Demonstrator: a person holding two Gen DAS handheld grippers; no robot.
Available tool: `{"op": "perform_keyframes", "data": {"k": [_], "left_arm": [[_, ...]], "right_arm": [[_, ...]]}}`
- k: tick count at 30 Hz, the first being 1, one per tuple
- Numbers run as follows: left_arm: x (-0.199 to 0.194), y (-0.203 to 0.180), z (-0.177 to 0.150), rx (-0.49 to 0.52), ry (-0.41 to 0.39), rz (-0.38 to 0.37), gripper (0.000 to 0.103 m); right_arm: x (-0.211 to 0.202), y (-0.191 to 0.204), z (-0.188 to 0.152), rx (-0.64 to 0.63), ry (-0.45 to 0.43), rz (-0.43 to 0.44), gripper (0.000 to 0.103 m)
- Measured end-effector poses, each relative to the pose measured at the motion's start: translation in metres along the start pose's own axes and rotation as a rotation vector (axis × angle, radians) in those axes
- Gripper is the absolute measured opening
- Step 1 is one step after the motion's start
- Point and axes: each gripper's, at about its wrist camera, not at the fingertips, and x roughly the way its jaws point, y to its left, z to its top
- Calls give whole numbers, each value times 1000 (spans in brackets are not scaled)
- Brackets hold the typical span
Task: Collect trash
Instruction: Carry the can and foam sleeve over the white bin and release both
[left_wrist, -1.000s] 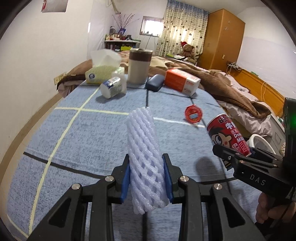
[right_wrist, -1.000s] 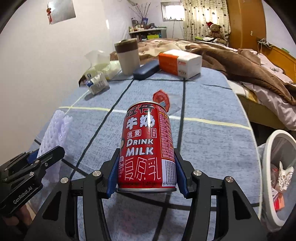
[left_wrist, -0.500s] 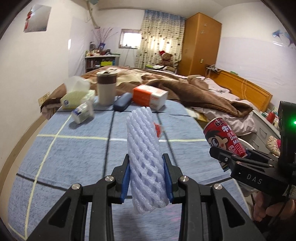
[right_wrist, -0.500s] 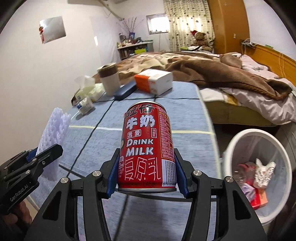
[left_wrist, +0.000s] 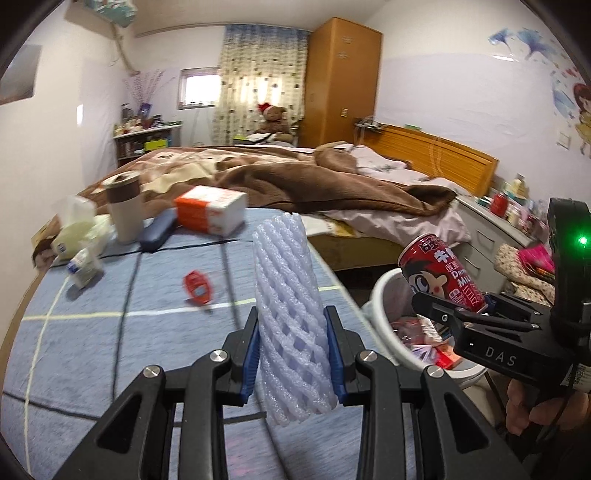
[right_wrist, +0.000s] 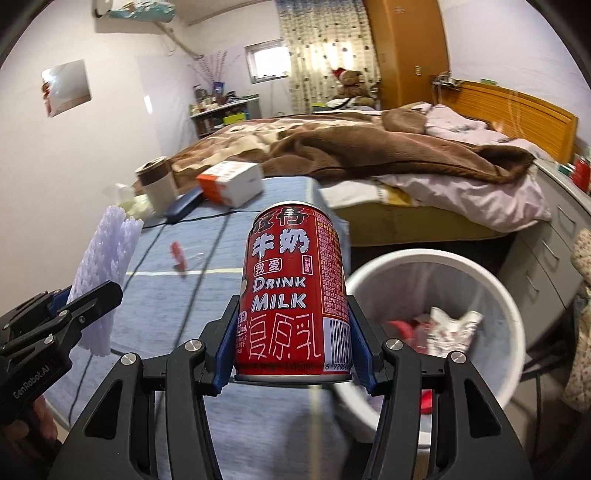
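While the left gripper (left_wrist: 291, 354) pinches a foam net (left_wrist: 288, 295), the right gripper (right_wrist: 293, 343) clamps a milk can (right_wrist: 293, 291) — upright between its pads

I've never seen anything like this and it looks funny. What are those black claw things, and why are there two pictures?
Each black claw is a gripper that a person holds, one per hand, with a small camera looking along its fingers. So each picture comes from one gripper's camera. The left gripper squeezes a white foam net sleeve. The right gripper squeezes a red milk can. Beside the blue table stands a white trash bin with rubbish inside. On the table lie a cup, an orange-and-white box and a small red wrapper.
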Motion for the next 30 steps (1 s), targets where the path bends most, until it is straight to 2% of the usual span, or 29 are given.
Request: {"op": "perform_keyframes", "data": {"k": [9,17,25,30], "left_arm": [[30,-61,10,84,29,-108,33],[59,-109,12,145,78,-190,33],[89,-141,3,196,144,-238,33],[108,-148,-2,196,187,-257,33]], "right_arm": [[-6,-51,2,72,-10,-90,54],[-1,-90,-7,123,32,-156,54],[3,-115,-19,145,78,-195,54],[9,-124,-23,141,103,-206,54]]}}
